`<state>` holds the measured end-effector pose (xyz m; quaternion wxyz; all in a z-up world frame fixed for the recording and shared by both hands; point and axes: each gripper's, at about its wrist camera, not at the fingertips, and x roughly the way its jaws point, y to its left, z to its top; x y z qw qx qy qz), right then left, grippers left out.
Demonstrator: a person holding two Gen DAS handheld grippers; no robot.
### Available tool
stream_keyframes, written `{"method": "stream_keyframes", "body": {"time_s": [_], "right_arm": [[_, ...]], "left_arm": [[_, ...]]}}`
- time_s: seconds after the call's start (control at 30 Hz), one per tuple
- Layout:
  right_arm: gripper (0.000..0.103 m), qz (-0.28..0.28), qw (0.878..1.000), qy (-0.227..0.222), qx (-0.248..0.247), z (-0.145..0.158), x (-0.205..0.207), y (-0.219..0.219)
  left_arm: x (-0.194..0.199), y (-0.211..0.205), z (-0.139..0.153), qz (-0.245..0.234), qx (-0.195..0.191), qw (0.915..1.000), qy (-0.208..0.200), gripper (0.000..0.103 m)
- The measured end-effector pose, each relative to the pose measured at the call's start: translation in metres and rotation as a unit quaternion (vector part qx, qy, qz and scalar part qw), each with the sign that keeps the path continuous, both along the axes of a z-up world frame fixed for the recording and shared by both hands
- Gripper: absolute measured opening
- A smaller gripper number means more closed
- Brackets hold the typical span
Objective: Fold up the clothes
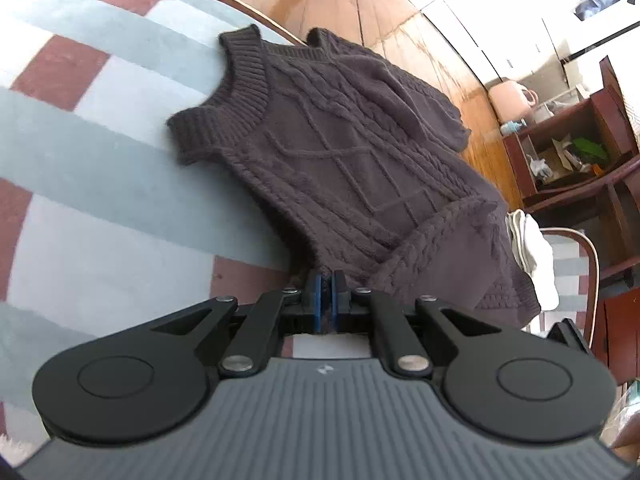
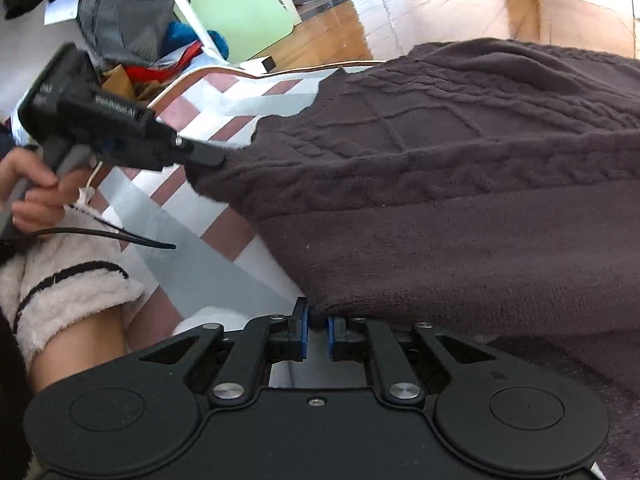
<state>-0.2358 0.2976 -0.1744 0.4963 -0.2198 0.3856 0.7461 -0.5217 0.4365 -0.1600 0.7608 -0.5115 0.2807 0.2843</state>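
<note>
Already the left gripper (image 1: pixel 327 276) was clamped on the sweater (image 1: pixel 344 140) hem; the right gripper (image 2: pixel 318 326), slightly parted, barely pinched its edge, which could slip and spoil the fold

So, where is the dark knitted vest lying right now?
The dark knitted vest lies on the checked rug, its collar toward the wooden floor. The left gripper pinches its near corner, and in the right wrist view it fills the right side.
</note>
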Motion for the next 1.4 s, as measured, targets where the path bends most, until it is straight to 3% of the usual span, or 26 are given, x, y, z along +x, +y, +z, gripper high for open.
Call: {"method": "stream_keyframes", "body": {"time_s": [0.03, 0.07, 0.13, 0.2, 0.3, 0.4, 0.47, 0.5, 0.57, 0.63, 0.73, 0.8, 0.87, 0.9, 0.93, 0.97, 1.0, 1.03, 1.07, 1.1, 1.17, 1.3, 1.4], "right_arm": [[0.012, 0.006, 1.0, -0.006, 0.001, 0.002, 0.0, -0.001], [0.012, 0.009, 1.0, -0.009, -0.004, 0.003, 0.001, -0.002], [0.012, 0.005, 1.0, -0.008, -0.018, 0.004, 0.006, -0.005], [0.015, -0.015, 1.0, -0.003, -0.022, 0.006, 0.016, -0.01], [0.02, -0.067, 0.997, 0.036, -0.024, 0.011, 0.042, -0.022], [0.03, -0.124, 0.99, 0.072, -0.019, 0.019, 0.073, -0.033], [0.037, -0.171, 0.982, 0.079, -0.01, 0.024, 0.092, -0.039], [0.037, -0.193, 0.978, 0.08, -0.005, 0.026, 0.1, -0.042], [0.042, -0.24, 0.968, 0.066, 0.006, 0.031, 0.118, -0.044], [0.054, -0.293, 0.955, 0.047, 0.014, 0.034, 0.138, -0.046], [0.059, -0.374, 0.927, 0.027, 0.019, 0.036, 0.172, -0.051], [0.059, -0.43, 0.901, 0.049, 0.005, 0.028, 0.195, -0.057], [0.063, -0.474, 0.878, 0.066, -0.008, 0.019, 0.214, -0.06], [0.068, -0.479, 0.875, 0.066, -0.01, 0.014, 0.217, -0.057], [0.07, -0.484, 0.873, 0.065, -0.012, 0.009, 0.22, -0.055], [0.07, -0.489, 0.87, 0.064, -0.014, 0.004, 0.224, -0.052], [0.07, -0.494, 0.867, 0.063, -0.016, -0.001, 0.227, -0.049], [0.049, -0.488, 0.871, 0.052, -0.01, -0.003, 0.228, -0.045], [0.016, -0.465, 0.885, 0.027, 0.004, 0.0, 0.226, -0.038], [0.011, -0.442, 0.896, 0.0, 0.029, 0.011, 0.222, -0.032], [0.011, -0.419, 0.902, -0.051, 0.094, 0.042, 0.216, -0.026], [0.01, -0.435, 0.875, -0.093, 0.193, 0.107, 0.225, -0.024], [0.01, -0.461, 0.856, -0.111, 0.206, 0.125, 0.24, -0.017]], "left_arm": [[0.002, -0.001, 0.0, -0.003, 0.006, 0.9997, 0.024, 0.002], [0.01, -0.003, -0.001, -0.012, 0.027, 0.9962, 0.082, 0.001], [0.023, -0.007, -0.002, -0.029, 0.063, 0.9827, 0.171, 0.001], [0.022, -0.009, 0.005, -0.043, 0.07, 0.9868, 0.14, 0.001], [0.023, -0.016, 0.028, -0.072, 0.133, 0.9829, 0.105, 0.004], [0.034, -0.029, 0.046, -0.126, 0.24, 0.9533, 0.133, 0.01], [0.043, -0.034, 0.05, -0.183, 0.275, 0.9341, 0.135, 0.025], [0.048, -0.037, 0.051, -0.214, 0.287, 0.9247, 0.13, 0.027], [0.06, -0.042, 0.047, -0.278, 0.292, 0.9066, 0.125, 0.033], [0.072, -0.048, 0.041, -0.336, 0.29, 0.8874, 0.123, 0.041], [0.087, -0.048, 0.021, -0.378, 0.269, 0.8749, 0.139, 0.045], [0.092, -0.04, 0.008, -0.373, 0.259, 0.8776, 0.155, 0.052], [0.092, -0.03, 0.001, -0.357, 0.242, 0.8895, 0.151, 0.053], [0.09, -0.025, -0.001, -0.352, 0.231, 0.8969, 0.137, 0.05], [0.09, -0.02, -0.002, -0.349, 0.218, 0.9021, 0.13, 0.032], [0.091, -0.015, -0.004, -0.346, 0.206, 0.9041, 0.143, 0.006], [0.092, -0.009, -0.002, -0.334, 0.192, 0.9099, 0.153, 0.006], [0.089, 0.001, 0.007, -0.304, 0.179, 0.9243, 0.145, 0.005], [0.085, 0.013, 0.019, -0.278, 0.17, 0.9386, 0.115, 0.005], [0.081, 0.024, 0.032, -0.256, 0.163, 0.9489, 0.087, 0.005], [0.078, 0.04, 0.056, -0.232, 0.173, 0.9553, 0.058, 0.005], [0.097, 0.061, 0.07, -0.214, 0.201, 0.955, 0.043, 0.005], [0.118, 0.076, 0.043, -0.204, 0.173, 0.9634, 0.023, 0.008]]}}
